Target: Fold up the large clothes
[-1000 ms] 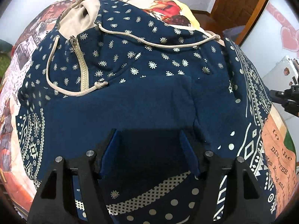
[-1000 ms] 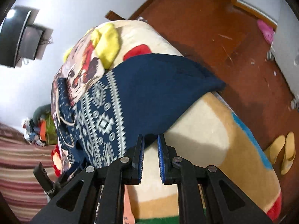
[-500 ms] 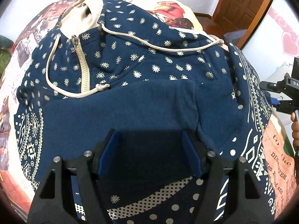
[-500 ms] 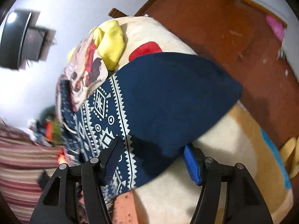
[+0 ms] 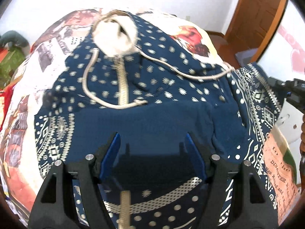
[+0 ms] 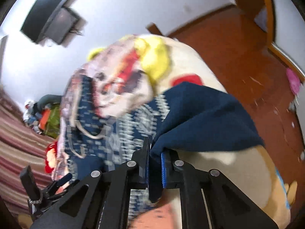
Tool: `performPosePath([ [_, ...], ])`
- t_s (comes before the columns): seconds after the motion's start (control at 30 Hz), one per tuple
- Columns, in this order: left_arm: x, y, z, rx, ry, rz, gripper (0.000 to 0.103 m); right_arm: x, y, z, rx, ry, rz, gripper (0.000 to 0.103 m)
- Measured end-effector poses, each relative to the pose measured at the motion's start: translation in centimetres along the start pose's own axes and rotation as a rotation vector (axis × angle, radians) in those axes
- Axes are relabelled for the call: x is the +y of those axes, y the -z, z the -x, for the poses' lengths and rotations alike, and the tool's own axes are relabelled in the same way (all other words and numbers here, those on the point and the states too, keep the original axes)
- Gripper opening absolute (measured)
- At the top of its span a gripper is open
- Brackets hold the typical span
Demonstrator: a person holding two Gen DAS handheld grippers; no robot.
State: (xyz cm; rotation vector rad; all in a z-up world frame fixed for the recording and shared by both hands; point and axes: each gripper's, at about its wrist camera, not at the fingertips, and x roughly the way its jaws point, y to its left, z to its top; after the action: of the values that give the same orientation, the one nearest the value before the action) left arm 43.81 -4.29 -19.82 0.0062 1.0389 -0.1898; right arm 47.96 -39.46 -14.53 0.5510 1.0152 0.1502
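Observation:
A navy patterned hoodie (image 5: 156,87) with a cream zip and drawstring lies spread on the bed, hood at the far end. My left gripper (image 5: 152,143) is open and empty, just above the hoodie's plain navy front panel. My right gripper (image 6: 155,152) is shut on the hoodie's sleeve (image 6: 200,118), pinching a navy fold near the patterned band and holding it lifted off the blanket. The right wrist view is blurred. The right gripper also shows at the right edge of the left wrist view (image 5: 293,93).
A printed cartoon blanket (image 5: 24,114) covers the bed (image 6: 238,181). The wooden floor (image 6: 247,57) lies beyond the bed's edge, with a door (image 5: 253,13) at the far right. A wall-mounted TV (image 6: 51,26) and a clutter pile (image 6: 45,118) are at the left.
My right gripper closed on the sleeve edge and lifted it. My left gripper moved a little along the hoodie and stays open.

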Motion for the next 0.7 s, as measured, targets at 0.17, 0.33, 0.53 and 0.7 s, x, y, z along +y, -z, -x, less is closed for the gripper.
performPosePath([
  [0.17, 2.8, 0.0, 1.5, -0.029, 0.008, 0.08, 0.069, 7.7, 0.7, 1.9, -0.05, -0.119, 0.156, 0.007],
  [0.33, 4.9, 0.9, 2.6, -0.034, 0.018, 0.136, 0.069, 14.3, 3.9, 0.3, 0.024, -0.183, 0.317, 0.007],
  [0.53, 6.0, 2.3, 3.6, -0.034, 0.003, 0.122, 0.069, 15.9, 8.0, -6.5, 0.287, -0.053, 0.286, 0.008],
  [0.7, 5.9, 2.7, 4.2, -0.04, -0.011, 0.088, 0.069, 11.8, 9.9, -9.4, 0.48, -0.045, 0.127, 0.008],
])
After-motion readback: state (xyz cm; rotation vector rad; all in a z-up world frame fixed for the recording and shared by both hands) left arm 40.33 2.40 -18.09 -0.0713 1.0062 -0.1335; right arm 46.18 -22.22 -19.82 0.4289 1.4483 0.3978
